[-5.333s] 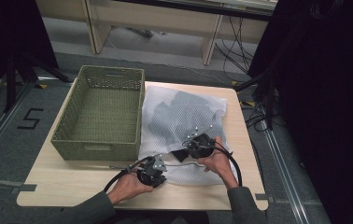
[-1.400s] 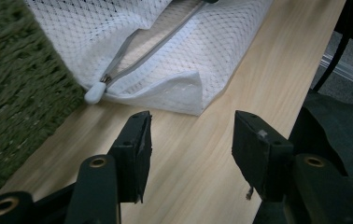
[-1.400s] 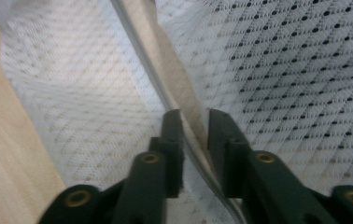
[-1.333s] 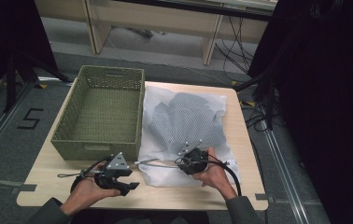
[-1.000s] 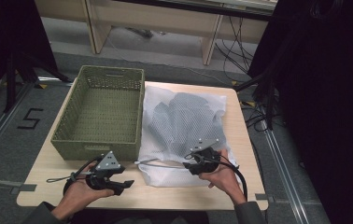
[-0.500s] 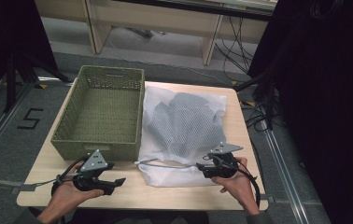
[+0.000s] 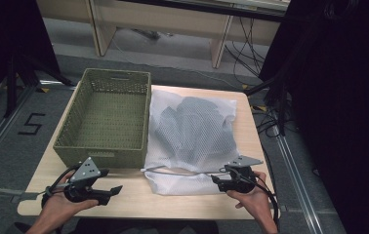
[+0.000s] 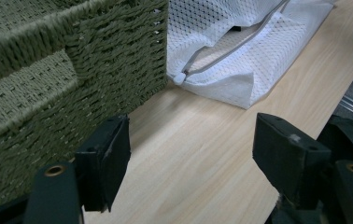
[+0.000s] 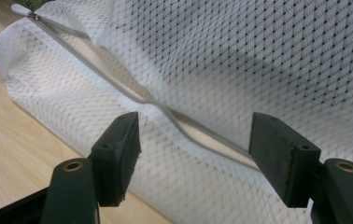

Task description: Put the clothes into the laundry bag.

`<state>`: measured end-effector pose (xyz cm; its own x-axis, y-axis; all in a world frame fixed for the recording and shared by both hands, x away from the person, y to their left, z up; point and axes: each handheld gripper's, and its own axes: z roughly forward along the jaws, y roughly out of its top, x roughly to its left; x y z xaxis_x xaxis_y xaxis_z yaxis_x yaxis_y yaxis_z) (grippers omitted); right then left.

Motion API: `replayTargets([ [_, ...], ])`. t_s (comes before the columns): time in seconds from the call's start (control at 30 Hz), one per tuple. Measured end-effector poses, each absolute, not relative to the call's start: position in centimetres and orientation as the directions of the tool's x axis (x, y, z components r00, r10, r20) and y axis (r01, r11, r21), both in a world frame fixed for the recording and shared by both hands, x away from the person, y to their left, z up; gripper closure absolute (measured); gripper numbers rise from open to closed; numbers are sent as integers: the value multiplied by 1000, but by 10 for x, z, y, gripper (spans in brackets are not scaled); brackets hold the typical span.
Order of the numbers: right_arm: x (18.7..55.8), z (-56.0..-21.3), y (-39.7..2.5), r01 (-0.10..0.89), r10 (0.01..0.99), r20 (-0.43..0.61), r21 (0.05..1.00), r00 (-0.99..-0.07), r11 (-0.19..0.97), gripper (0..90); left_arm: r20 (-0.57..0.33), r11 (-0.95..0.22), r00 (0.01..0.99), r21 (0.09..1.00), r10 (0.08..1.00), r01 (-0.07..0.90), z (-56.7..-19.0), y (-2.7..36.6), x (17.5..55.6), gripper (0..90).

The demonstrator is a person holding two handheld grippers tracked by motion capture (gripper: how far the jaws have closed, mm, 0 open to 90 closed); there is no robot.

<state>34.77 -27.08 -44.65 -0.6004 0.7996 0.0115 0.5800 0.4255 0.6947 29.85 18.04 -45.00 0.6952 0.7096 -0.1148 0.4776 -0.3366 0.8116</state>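
On the near half of the wooden table (image 7: 138,200), two hand-held grippers are seen well apart. The left gripper (image 7: 108,191) is held low at the near left corner, jaws spread wide and empty; the left gripper view shows bare wood between them. The right gripper (image 7: 216,181) is held at the near right edge of the white mesh bag (image 7: 192,131), jaws likewise spread and gripping nothing, with the bag's fabric lying just beyond the pads (image 9: 118,154).

A green woven basket (image 7: 105,119) is set on the left of the table, its right wall just beside or touching the bag's left edge. Its near corner rises close ahead of the left gripper (image 8: 188,186) and blocks the direct line to the bag (image 8: 240,56).

The bag lies flat, right of the basket. A dark grey cloth (image 7: 197,122) is visible through the mesh. A pale zipper (image 9: 165,112) runs along the near edge, and its white pull tab (image 8: 179,78) rests at the bag's near left corner, beside the basket.

The tabletop is of light wood grain, smooth and rectangular. Grey flooring marked with a "5" (image 7: 31,124) is noted to the left, cables (image 7: 270,122) to the right, and pale table legs (image 7: 221,46) beyond.

The basket is coarse, thickly plaited and rectangular. The bag is fine, soft netting, creased near the zipper.
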Motion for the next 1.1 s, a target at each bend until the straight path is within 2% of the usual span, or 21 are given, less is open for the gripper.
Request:
replayTargets([
  [0.17,337,-448,-277,576,803,-2,695,-596,429,330,-86,-360,705,812,704,459,-450,182,290,229],
  [0.2,332,-450,-281,574,806,-1,702,-591,422,325,-101,-332,694,823,713,461,-452,179,288,210],
  [0.27,328,-450,-281,593,819,21,701,-573,396,325,-72,-367,708,816,702,446,-453,179,287,208],
  [0.4,316,-455,-284,612,824,33,687,-566,393,319,-92,-330,690,827,718,454,-453,175,286,206],
  [0.5,314,-458,-285,599,812,20,686,-584,414,317,-79,-348,695,822,714,450,-452,177,287,207],
  [0.53,312,-456,-284,624,823,35,670,-567,402,316,-80,-354,706,822,704,446,-453,177,288,207],
  [0.6,313,-458,-285,588,808,-4,684,-589,432,316,-88,-344,705,826,704,447,-453,175,288,208],
  [0.73,312,-458,-283,596,817,-4,682,-577,424,316,-93,-342,695,819,713,461,-453,175,289,210],
  [0.87,313,-458,-285,594,815,-7,681,-580,428,316,-60,-384,717,812,694,440,-453,177,291,210],
  [0.9,313,-458,-285,595,816,-5,681,-578,426,316,-91,-348,698,816,711,462,-454,175,290,212],
  [1.0,313,-457,-286,595,812,-13,674,-584,438,316,-57,-390,719,808,693,441,-453,177,291,216],
  [1.1,314,-458,-286,588,810,-20,677,-586,442,316,-62,-382,714,811,697,444,-454,177,291,217],
])
